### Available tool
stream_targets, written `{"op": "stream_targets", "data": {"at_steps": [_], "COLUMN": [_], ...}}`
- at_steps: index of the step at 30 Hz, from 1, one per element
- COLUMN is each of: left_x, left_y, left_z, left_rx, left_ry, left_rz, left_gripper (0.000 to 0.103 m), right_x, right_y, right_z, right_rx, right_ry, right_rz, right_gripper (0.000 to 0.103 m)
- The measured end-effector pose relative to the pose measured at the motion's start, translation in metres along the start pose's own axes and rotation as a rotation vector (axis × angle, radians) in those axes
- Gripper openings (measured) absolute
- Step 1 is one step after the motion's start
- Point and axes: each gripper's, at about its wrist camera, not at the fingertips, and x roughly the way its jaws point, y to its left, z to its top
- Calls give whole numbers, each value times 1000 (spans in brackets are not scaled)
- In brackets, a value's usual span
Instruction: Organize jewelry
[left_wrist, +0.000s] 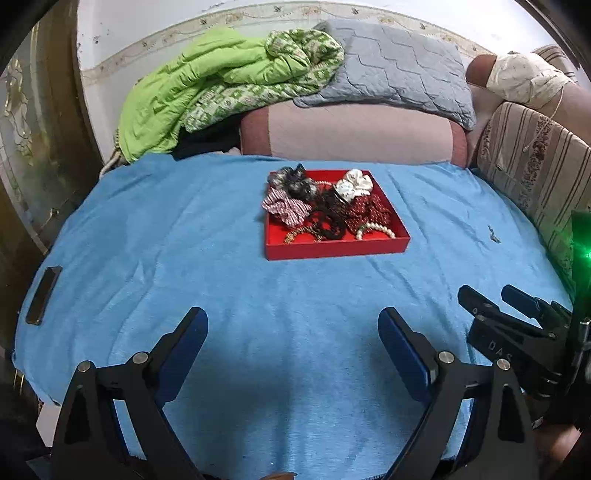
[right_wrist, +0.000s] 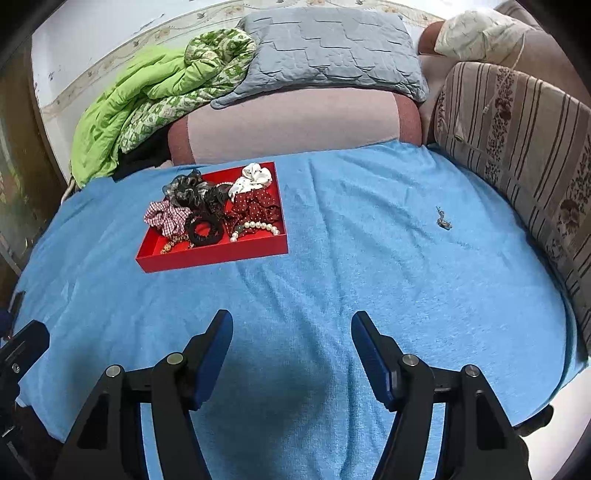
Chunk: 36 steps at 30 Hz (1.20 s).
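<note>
Phone (left_wrist: 43, 294) in left view only, red tray (right_wrist: 221, 254) of scrunchies, left gripper (left_wrist: 293, 328) and right gripper (right_wrist: 291, 332) jaws wide, empty, above blue bed cover (right_wrist: 369, 277)

A home bedroom: quilted pillow (left_wrist: 399, 70), green blanket (left_wrist: 207, 85), striped bolster (right_wrist: 517, 147).

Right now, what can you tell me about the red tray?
The red tray is a shallow rectangular box with low straight walls, looking like card or lacquered board. It lies flat on the blue cloth, far from both grippers. Scrunchies, a black hair tie, a pearl bracelet and a gold-toned piece lie heaped inside; a checked scrunchie hangs over its left rim.
</note>
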Motion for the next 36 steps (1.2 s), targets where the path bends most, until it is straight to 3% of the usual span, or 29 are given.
{"op": "stream_targets", "data": {"at_steps": [13, 36], "left_x": [30, 38], "left_y": [7, 7], "left_z": [-7, -8], "left_rx": [-32, -21], "left_ry": [71, 83], "left_rz": [-27, -5], "left_gripper": [93, 93], "right_x": [13, 20], "right_y": [17, 23], "right_z": [8, 7], "right_rx": [-62, -82], "right_ry": [28, 49], "right_rz": [-31, -30], "right_gripper": [72, 72]}}
